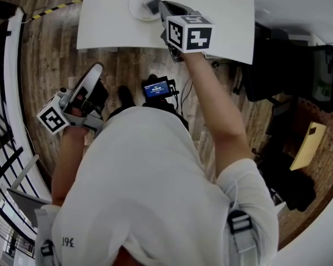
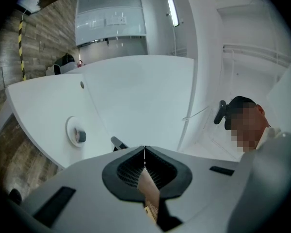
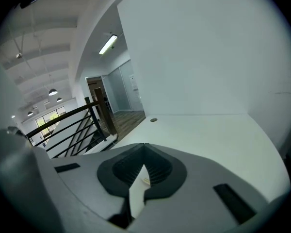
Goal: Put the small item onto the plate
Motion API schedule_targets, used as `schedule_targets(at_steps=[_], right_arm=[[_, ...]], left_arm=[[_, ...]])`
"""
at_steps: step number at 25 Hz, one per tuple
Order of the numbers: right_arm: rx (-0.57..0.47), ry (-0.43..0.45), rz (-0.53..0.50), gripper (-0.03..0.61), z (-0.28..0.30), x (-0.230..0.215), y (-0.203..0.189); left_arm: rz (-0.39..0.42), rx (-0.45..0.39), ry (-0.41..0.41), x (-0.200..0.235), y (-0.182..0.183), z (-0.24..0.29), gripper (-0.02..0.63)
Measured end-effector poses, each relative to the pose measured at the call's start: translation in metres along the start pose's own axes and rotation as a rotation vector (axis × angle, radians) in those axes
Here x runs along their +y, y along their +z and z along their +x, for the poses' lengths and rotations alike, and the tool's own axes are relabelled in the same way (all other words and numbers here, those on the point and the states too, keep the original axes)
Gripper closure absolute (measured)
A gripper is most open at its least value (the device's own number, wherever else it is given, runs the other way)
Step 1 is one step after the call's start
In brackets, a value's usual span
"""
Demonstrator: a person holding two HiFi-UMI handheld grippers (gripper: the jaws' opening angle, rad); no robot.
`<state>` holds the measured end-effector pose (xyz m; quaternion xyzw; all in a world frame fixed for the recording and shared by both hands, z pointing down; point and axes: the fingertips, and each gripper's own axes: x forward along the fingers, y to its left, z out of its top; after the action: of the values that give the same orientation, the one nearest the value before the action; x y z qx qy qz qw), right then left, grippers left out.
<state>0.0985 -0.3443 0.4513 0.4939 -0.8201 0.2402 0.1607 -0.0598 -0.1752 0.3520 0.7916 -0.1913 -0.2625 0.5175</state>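
Observation:
A round white plate [image 1: 140, 5] lies on the white table [image 1: 222, 15] near its front edge. A small dark item [image 1: 154, 6] rests on the plate's right part; the left gripper view shows the plate [image 2: 72, 127] and the item [image 2: 80, 136] too. My right gripper [image 1: 165, 8] hovers just right of the plate with its jaws shut and nothing between them; its own view shows only bare tabletop [image 3: 208, 130]. My left gripper [image 1: 94, 71] is held low over the floor, left of the table, also shut and empty.
Wooden floor [image 1: 50, 54] runs under and left of the table. A black stair railing [image 3: 72, 125] stands at the left. A small screen device [image 1: 157, 87] is in front of the person. Dark chairs [image 1: 277, 71] are at the right. A cable hole [image 3: 153, 120] is in the tabletop.

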Motion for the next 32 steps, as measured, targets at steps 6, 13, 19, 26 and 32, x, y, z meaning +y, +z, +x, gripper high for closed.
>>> schedule_targets(at_steps=[6, 13, 19, 26, 32], right_arm=[[-0.089, 0.026, 0.029, 0.577, -0.056, 0.026, 0.014], [-0.178, 0.048, 0.108, 0.577, -0.121, 0.039, 0.015], [-0.244, 0.053, 0.176, 0.577, -0.162, 0.042, 0.020], [-0.363, 0.123, 0.279, 0.577, -0.200, 0.074, 0.045], [-0.428, 0.171, 0.386, 0.577, -0.223, 0.094, 0.052]], left_arm=[[0.008, 0.013, -0.032, -0.013, -0.006, -0.010, 0.606], [0.011, 0.032, -0.047, -0.020, -0.008, -0.008, 0.607], [0.007, 0.063, -0.063, -0.024, -0.012, -0.006, 0.607], [0.015, 0.102, -0.127, -0.048, -0.014, -0.003, 0.607], [0.006, 0.144, -0.166, -0.061, -0.022, -0.010, 0.606]])
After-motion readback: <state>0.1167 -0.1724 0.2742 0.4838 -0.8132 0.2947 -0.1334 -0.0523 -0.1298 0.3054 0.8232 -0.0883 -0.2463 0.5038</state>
